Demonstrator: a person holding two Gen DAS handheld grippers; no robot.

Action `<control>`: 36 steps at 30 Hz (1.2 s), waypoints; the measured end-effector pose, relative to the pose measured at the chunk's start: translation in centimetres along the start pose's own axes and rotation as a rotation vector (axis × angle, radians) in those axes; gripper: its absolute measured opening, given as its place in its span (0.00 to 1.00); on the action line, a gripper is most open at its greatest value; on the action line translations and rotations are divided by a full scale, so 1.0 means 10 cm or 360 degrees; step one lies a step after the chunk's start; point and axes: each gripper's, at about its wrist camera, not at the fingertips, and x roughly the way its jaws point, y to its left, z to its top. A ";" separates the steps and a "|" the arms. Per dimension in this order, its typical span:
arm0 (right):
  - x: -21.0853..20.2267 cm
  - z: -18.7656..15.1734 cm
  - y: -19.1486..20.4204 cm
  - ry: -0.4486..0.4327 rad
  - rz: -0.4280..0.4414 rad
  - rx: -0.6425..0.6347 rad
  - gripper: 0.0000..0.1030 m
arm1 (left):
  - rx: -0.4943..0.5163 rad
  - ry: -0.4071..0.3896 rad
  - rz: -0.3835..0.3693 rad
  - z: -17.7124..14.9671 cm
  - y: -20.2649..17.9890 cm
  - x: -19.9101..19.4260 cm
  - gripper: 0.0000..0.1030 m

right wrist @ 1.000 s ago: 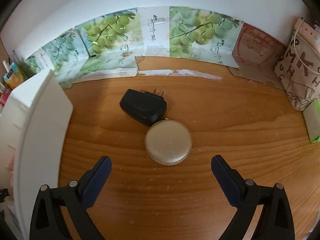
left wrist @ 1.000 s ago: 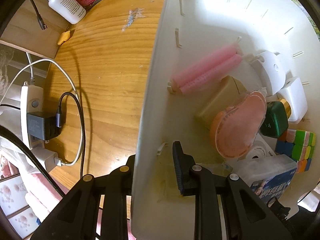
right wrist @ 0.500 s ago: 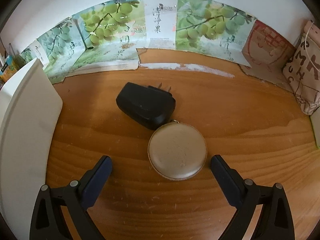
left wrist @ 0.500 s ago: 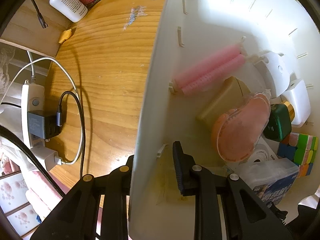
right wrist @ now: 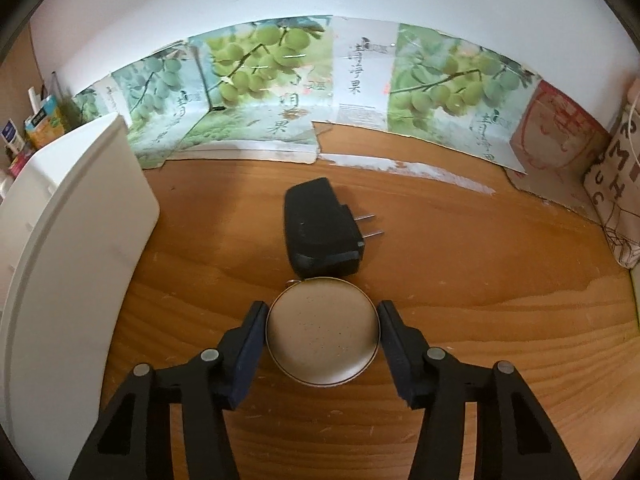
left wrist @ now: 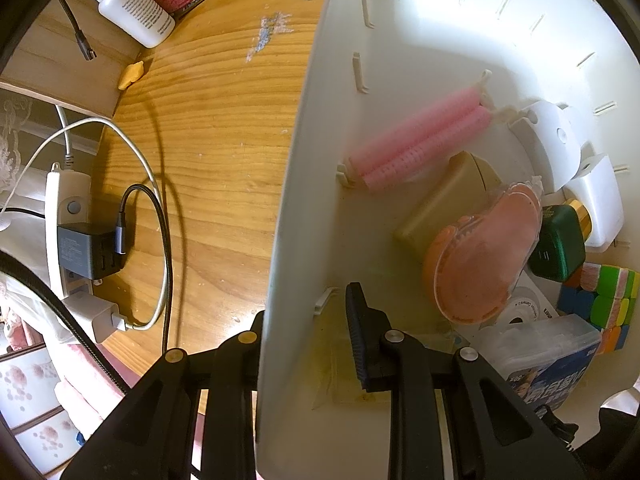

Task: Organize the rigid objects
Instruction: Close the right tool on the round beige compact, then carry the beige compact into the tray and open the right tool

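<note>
Black grippers (right wrist: 322, 330), seemingly blue pads (right wrist: 250, 344), silver screws.

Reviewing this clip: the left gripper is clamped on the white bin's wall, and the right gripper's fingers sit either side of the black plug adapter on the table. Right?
Not quite. The right wrist view shows the right gripper bracketing the round gold case; the black plug adapter lies just beyond it. The left gripper does clamp the white bin wall.

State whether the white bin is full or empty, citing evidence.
Partly full: the bin holds pink rollers, a green box, a cube, with bare floor left.

A power strip (left wrist: 66, 216) lies near a white bottle (left wrist: 132, 10).
</note>
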 end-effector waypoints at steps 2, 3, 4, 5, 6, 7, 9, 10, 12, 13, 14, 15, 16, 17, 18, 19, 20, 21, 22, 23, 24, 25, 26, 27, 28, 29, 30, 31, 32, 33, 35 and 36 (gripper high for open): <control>0.01 0.00 0.01 0.0003 0.0007 -0.0005 0.54 | 0.0004 -0.0004 0.0000 -0.01 -0.01 -0.01 0.26; 0.01 0.00 0.02 0.0006 0.0005 -0.0006 0.54 | 0.0005 -0.0006 -0.0001 -0.01 -0.01 -0.01 0.26; 0.00 0.00 0.03 0.0011 0.0005 -0.0004 0.54 | 0.0005 -0.0007 -0.0001 -0.02 -0.01 -0.01 0.26; 0.00 0.00 0.03 0.0019 0.0005 0.0001 0.54 | 0.0006 -0.0010 -0.0001 -0.03 -0.03 -0.02 0.26; 0.00 0.00 0.04 0.0024 0.0004 0.0003 0.54 | 0.0007 -0.0012 -0.0001 -0.03 -0.03 -0.02 0.26; -0.01 0.00 0.05 0.0030 0.0004 0.0003 0.54 | 0.0009 -0.0014 -0.0002 -0.04 -0.03 -0.03 0.26; -0.02 -0.02 0.08 0.0042 0.0008 -0.0001 0.54 | 0.0015 -0.0018 -0.0004 -0.05 -0.04 -0.04 0.26; -0.03 -0.02 0.09 0.0047 0.0010 -0.0004 0.54 | 0.0020 -0.0021 -0.0007 -0.06 -0.04 -0.05 0.26; -0.05 -0.05 0.13 0.0063 0.0013 -0.0003 0.54 | 0.0032 -0.0026 -0.0011 -0.07 -0.05 -0.06 0.26; -0.07 -0.06 0.15 0.0070 0.0011 -0.0001 0.54 | 0.0037 -0.0028 -0.0013 -0.07 -0.05 -0.07 0.26; -0.08 -0.07 0.16 0.0077 0.0008 0.0003 0.54 | 0.0046 -0.0030 -0.0014 -0.08 -0.06 -0.08 0.26; -0.10 -0.08 0.17 0.0085 0.0013 0.0013 0.54 | 0.0055 -0.0033 -0.0016 -0.09 -0.06 -0.08 0.26; -0.12 -0.10 0.19 0.0094 0.0022 0.0029 0.54 | 0.0064 -0.0035 -0.0017 -0.10 -0.07 -0.09 0.26; -0.15 -0.12 0.20 0.0106 0.0031 0.0047 0.54 | 0.0075 -0.0038 -0.0022 -0.10 -0.07 -0.10 0.26; -0.17 -0.13 0.22 0.0117 0.0037 0.0056 0.54 | 0.0085 -0.0041 -0.0028 -0.11 -0.08 -0.10 0.26; -0.19 -0.15 0.24 0.0132 0.0044 0.0070 0.54 | 0.0097 -0.0043 -0.0034 -0.11 -0.08 -0.11 0.26; -0.23 -0.17 0.27 0.0150 0.0048 0.0089 0.54 | 0.0111 -0.0045 -0.0041 -0.11 -0.08 -0.12 0.26; -0.25 -0.20 0.29 0.0160 0.0047 0.0102 0.54 | 0.0135 -0.0049 -0.0055 -0.10 -0.08 -0.13 0.26; -0.28 -0.22 0.31 0.0167 0.0046 0.0113 0.54 | 0.0155 -0.0053 -0.0069 -0.10 -0.09 -0.13 0.26; -0.30 -0.25 0.34 0.0174 0.0041 0.0127 0.54 | 0.0173 -0.0057 -0.0085 -0.11 -0.09 -0.14 0.26; -0.34 -0.28 0.37 0.0183 0.0035 0.0150 0.54 | 0.0192 -0.0060 -0.0099 -0.11 -0.09 -0.15 0.26; -0.36 -0.30 0.39 0.0193 0.0033 0.0171 0.54 | 0.0217 -0.0064 -0.0110 -0.11 -0.09 -0.16 0.26; -0.39 -0.35 0.42 0.0205 0.0036 0.0208 0.54 | 0.0246 -0.0068 -0.0115 -0.12 -0.09 -0.18 0.26; -0.42 -0.38 0.43 0.0213 0.0039 0.0238 0.54 | 0.0277 -0.0073 -0.0118 -0.12 -0.10 -0.19 0.26; -0.44 -0.42 0.45 0.0219 0.0037 0.0266 0.54 | 0.0305 -0.0077 -0.0123 -0.12 -0.10 -0.20 0.26; -0.48 -0.46 0.48 0.0228 0.0027 0.0302 0.54 | 0.0340 -0.0080 -0.0133 -0.13 -0.10 -0.22 0.26; -0.51 -0.50 0.50 0.0233 0.0018 0.0327 0.54 | 0.0363 -0.0082 -0.0141 -0.12 -0.11 -0.23 0.26; -0.56 -0.54 0.52 0.0231 0.0007 0.0355 0.54 | 0.0394 -0.0085 -0.0148 -0.13 -0.10 -0.24 0.26; -0.61 -0.58 0.54 0.0223 -0.0002 0.0384 0.54 | 0.0427 -0.0090 -0.0154 -0.13 -0.09 -0.25 0.26; -0.66 -0.60 0.55 0.0213 -0.0012 0.0406 0.54 | 0.0448 -0.0094 -0.0157 -0.14 -0.09 -0.26 0.26; -0.80 -0.65 0.59 0.0189 -0.0040 0.0454 0.54 | 0.0495 -0.0097 -0.0169 -0.13 -0.10 -0.27 0.26; -0.86 -0.66 0.61 0.0176 -0.0052 0.0472 0.54 | 0.0505 -0.0091 -0.0177 -0.13 -0.09 -0.28 0.26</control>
